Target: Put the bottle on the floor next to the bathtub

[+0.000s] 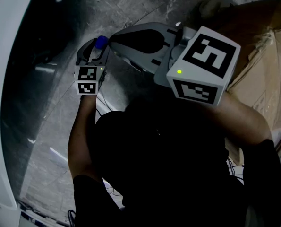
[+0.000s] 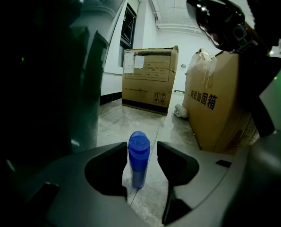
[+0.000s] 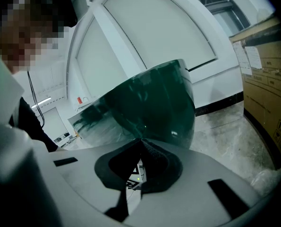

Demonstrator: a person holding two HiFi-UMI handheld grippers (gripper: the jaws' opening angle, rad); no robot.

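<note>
Bottle (image 2: 138,161): blue with its cap on, standing upright on the grey marbled floor (image 2: 126,119), near the dark green wall of the bathtub (image 2: 81,93).
Left claw (image 2: 142,150): jaws spread, one on each side of the bottle. There is a clear gap at the right-hand jaw. The left-hand jaw is just beside the cap, and contact cannot be told.
Right claw (image 3: 141,142): jaws pressed together at the tips with nothing between them, pointing toward the bathtub.
Bathtub: glossy green outside, white rim in the head view.
Cardboard boxes (image 2: 149,79): two on the floor beyond the bottle, well apart from it.
</note>
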